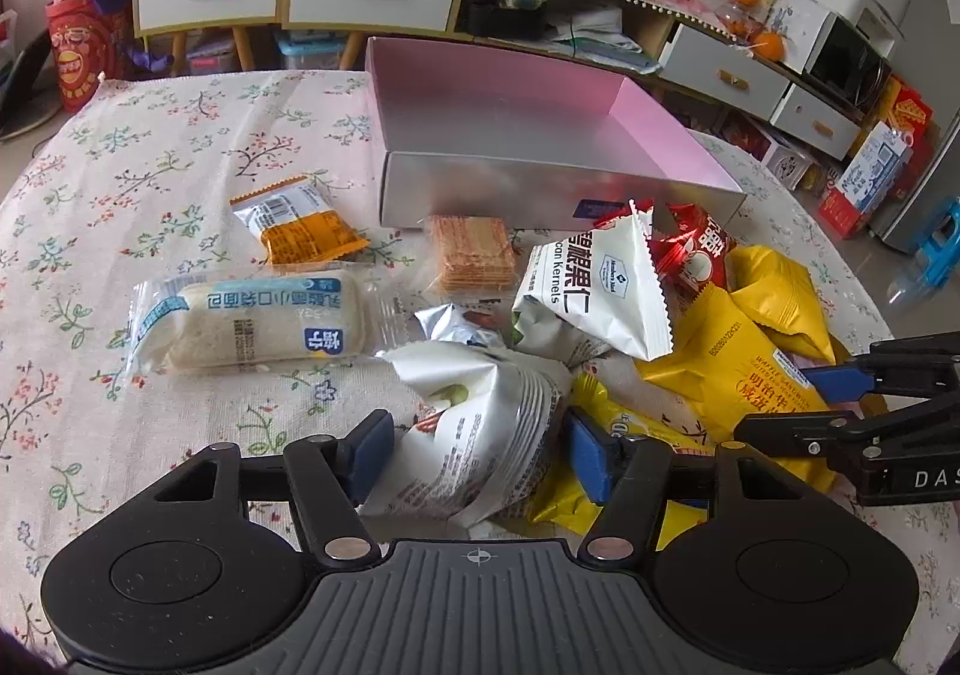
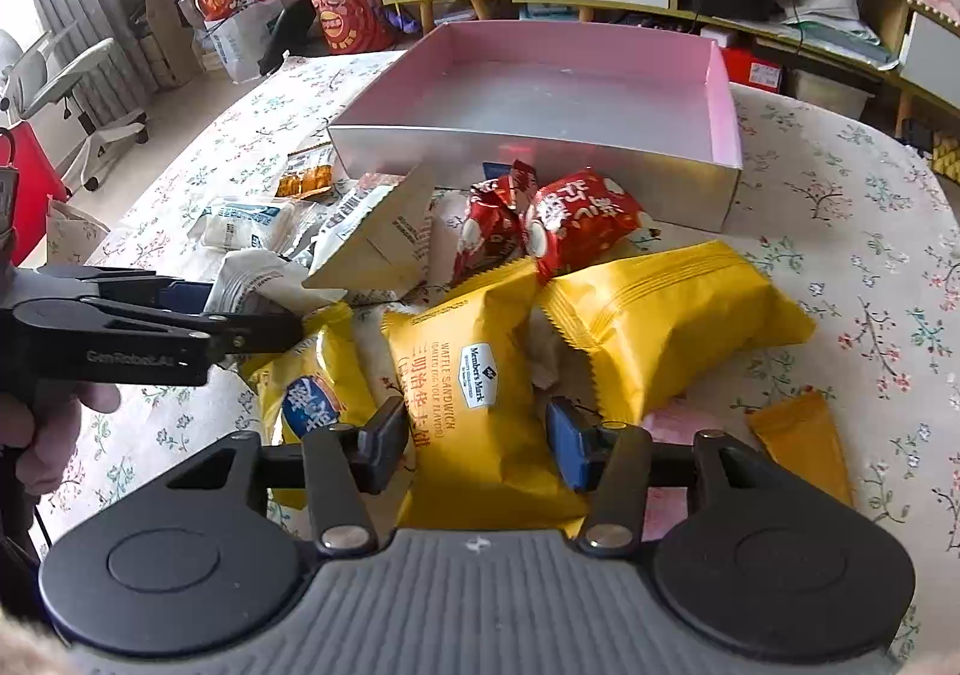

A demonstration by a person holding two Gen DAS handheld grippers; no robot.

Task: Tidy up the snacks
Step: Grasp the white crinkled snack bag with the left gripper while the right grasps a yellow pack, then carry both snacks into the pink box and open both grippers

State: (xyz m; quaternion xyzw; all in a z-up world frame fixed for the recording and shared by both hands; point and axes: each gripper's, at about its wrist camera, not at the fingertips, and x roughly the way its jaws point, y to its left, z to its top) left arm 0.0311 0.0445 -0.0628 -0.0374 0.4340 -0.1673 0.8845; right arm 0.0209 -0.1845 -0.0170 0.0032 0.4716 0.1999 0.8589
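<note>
You are straddling the waffle sandwich pack with your right gripper spread; your left gripper, also spread, is bracketing the nut pouch. Next, pinch and carry to the box at the tabletop's far edge.

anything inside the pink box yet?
No. The shallow pink-lined silver cardboard box shows only its bare floor in the right wrist view; no snacks inside. The strip of floor just behind its near wall is hidden from both cameras.
</note>
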